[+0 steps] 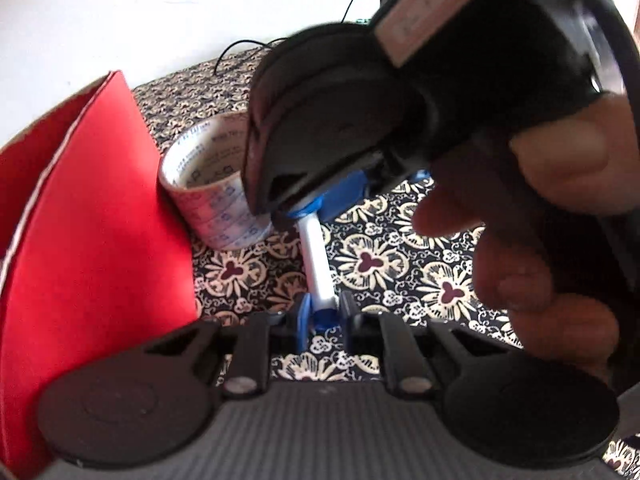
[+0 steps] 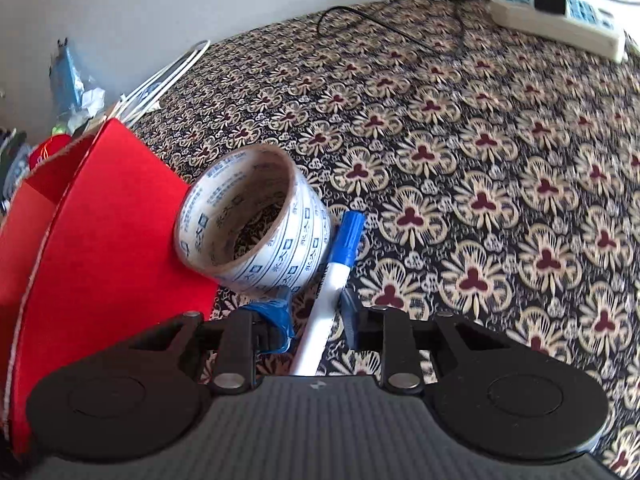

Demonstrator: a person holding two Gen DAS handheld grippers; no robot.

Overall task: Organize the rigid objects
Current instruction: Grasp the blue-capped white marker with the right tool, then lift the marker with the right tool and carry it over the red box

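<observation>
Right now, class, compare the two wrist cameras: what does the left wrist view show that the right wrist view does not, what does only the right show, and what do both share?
Only the left wrist view: the right gripper seen from outside, and the hand holding it, filling the upper right.
Only the right wrist view: the white power strip at the far edge and a pile of clutter by the wall.
Both: the tape roll, the blue-capped marker beside it, the red box and the floral cloth.
</observation>
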